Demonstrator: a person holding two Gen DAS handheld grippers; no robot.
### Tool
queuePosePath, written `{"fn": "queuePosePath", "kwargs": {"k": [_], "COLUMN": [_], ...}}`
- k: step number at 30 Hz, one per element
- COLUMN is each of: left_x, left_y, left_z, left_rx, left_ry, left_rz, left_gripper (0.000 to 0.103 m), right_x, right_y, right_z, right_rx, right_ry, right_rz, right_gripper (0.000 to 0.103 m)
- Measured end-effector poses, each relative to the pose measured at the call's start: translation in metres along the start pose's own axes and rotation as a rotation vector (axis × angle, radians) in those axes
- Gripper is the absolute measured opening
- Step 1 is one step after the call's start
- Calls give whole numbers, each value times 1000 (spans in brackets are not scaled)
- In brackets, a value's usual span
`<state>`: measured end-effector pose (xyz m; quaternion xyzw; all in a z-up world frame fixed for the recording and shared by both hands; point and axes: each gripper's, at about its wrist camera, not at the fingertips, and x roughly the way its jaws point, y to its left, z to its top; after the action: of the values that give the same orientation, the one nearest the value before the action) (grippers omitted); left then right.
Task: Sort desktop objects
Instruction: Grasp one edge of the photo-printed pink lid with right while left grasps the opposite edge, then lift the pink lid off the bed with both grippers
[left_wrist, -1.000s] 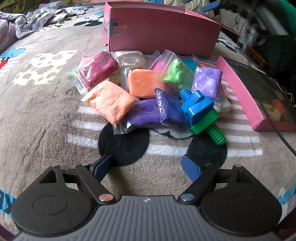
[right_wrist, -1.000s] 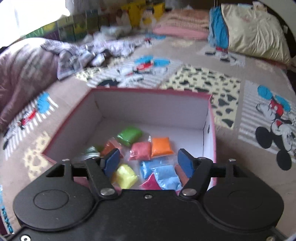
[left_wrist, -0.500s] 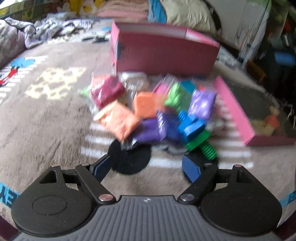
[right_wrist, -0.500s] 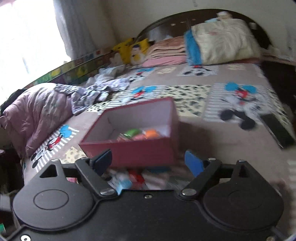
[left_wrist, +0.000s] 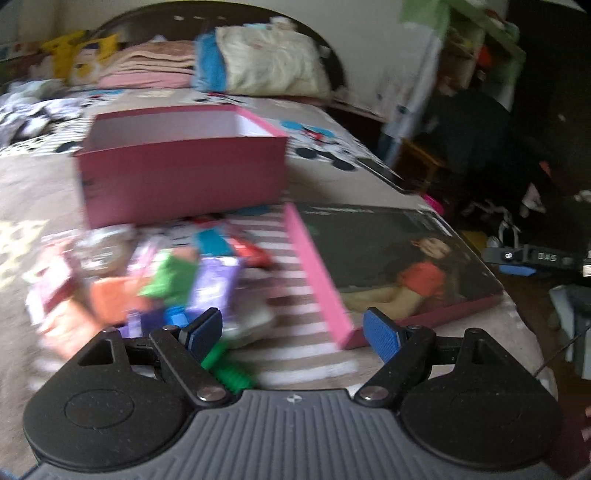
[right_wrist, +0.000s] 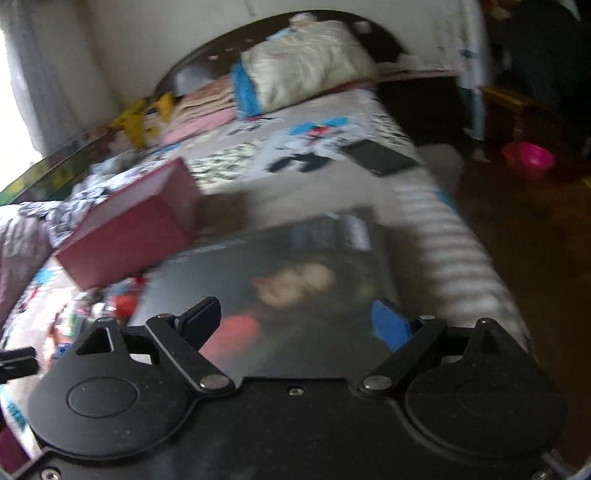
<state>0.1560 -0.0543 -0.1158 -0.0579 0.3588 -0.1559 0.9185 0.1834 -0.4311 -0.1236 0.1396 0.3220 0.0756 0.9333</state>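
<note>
- Where the left wrist camera looks forward, the left claw (left_wrist: 293, 332) hangs above a bed with its two blue pads spread wide and nothing between them.
- Ahead and to the left of this claw lies a blurred heap of small clay bags (left_wrist: 147, 284) in orange, green, purple and dark red, resting on the patterned bedspread (left_wrist: 33, 192).
- Just under the claw's left finger, a green toy screw (left_wrist: 227, 373) pokes out from the near edge of the heap.
- Beyond the heap stands an open pink box (left_wrist: 181, 181), its near wall facing the claw; what is inside cannot be seen from here.
- Ahead and to the right, a flat pink box lid (left_wrist: 388, 266) lies with its dark printed face up, its pink edge next to the bags.
- Far ahead sits a cream and blue pillow (left_wrist: 266, 62) against the headboard.
- From the right wrist camera, the right claw (right_wrist: 295, 325) also stands wide, holding nothing, and hovers over the box lid (right_wrist: 280, 258), which fills the space right ahead of its pads.
- Ahead and to the left is the pink box (right_wrist: 129, 229), seen from one corner.
- Low on the left, beside the lid, a blurred bit of the bags (right_wrist: 122, 302) shows.
- Far ahead on the right lies a dark flat tablet (right_wrist: 382, 157) on the bedspread (right_wrist: 325, 184), and the wooden floor (right_wrist: 524, 236) runs down the right side.
- Both views are smeared by motion.
</note>
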Motion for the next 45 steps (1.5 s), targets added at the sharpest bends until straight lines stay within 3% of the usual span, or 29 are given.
{"fn": "queuePosePath", "kwargs": {"k": [9, 22, 25, 30, 35, 45], "left_x": [69, 127, 127, 114, 90, 30], "left_y": [-20, -30, -38, -50, -48, -21], "left_z": [13, 26, 28, 24, 17, 16], "left_rx": [-28, -11, 30, 102, 100, 56], "left_ry": [67, 105, 126, 148, 162, 106], "left_rz": [-81, -131, -147, -151, -178, -183], "left_gripper": [84, 84, 84, 84, 84, 84], "right_x": [12, 36, 38, 25, -3, -47], "right_y": [-49, -70, -68, -59, -50, -5], "right_z": [-19, -21, -21, -24, -33, -39], "right_rx": [123, 127, 109, 68, 80, 61], "right_ry": [-63, -40, -4, 26, -2, -61], "right_rz": [-42, 113, 172, 170, 173, 225], "right_gripper": [89, 91, 92, 92, 92, 93]}}
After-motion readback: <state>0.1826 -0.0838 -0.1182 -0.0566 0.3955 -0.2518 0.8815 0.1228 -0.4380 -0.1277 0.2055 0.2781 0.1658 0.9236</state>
